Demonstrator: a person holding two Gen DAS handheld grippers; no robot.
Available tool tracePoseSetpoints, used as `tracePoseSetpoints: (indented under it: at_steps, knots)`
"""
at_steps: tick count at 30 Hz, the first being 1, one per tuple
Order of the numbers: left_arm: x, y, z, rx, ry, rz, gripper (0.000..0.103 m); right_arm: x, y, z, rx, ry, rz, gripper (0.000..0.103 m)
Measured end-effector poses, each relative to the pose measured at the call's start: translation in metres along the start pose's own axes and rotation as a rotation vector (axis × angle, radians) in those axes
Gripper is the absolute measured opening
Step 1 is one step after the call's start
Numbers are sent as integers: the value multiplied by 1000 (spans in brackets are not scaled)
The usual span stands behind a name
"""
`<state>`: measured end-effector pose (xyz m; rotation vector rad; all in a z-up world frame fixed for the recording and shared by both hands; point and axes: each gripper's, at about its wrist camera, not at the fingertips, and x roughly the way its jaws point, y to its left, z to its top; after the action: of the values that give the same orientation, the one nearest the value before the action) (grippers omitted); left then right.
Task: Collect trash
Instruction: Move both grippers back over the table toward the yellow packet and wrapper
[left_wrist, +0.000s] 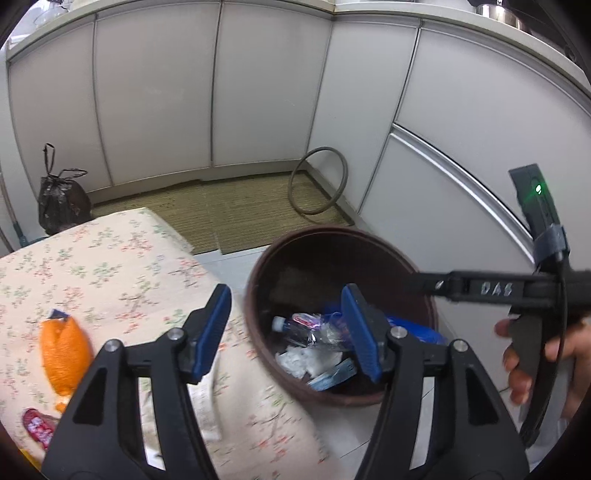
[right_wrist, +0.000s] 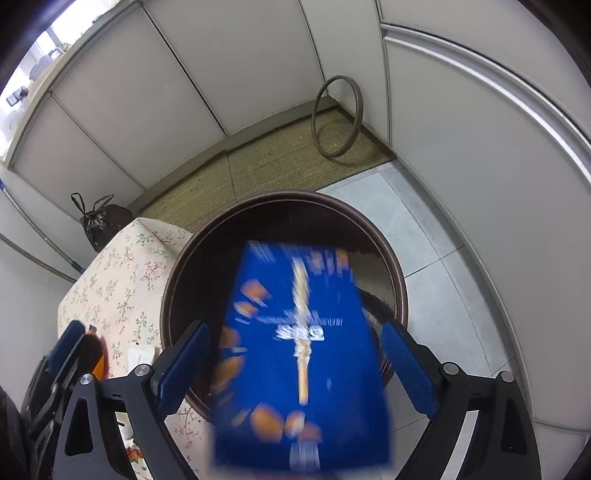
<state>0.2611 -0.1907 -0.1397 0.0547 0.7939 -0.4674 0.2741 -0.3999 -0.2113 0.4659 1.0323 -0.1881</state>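
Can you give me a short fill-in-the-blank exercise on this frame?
1. The blue packet, blurred, is between the open right gripper and the round ____ bin.
2. The table wears a ____-patterned cloth.
3. A tied ____ bag sits by the cabinets.
4. The left gripper is ____.

Missing: brown; floral; black; open

1. White cabinet doors (left_wrist: 155, 92) are ranged around a corner.
2. A woven green mat (left_wrist: 236, 210) is laid on the floor below the cabinet doors.
3. Pale floor tiles (right_wrist: 417, 236) are seen beside the mat.
4. A floral tablecloth (left_wrist: 110, 266) is spread near the mat.
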Motion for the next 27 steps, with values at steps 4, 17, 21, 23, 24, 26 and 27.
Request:
tracePoseSetpoints:
  at_steps: [4,17,21,23,24,26,27]
  knots:
    - [-20,18,-3,-6,-1,22,67,-14,9,-6,-10,-11,5,95]
    - [-118,74,-24,8,-8,106,83,-84,73,-43,-149,-96,14,95]
    - [-143,91,-35,2,4,128,86,-103,97,-60,-199,-127,27,95]
    - [-154,99,-41,-8,9,133,88,-110,107,-67,-223,-139,35,95]
    - [-159,103,-44,-15,15,134,91,-112,112,-70,-232,-144,37,95]
    - [-169,112,-52,-27,20,135,94,-118,123,-79,-255,-154,44,95]
    - [-173,116,-56,-33,26,134,95,-120,129,-84,-269,-158,50,95]
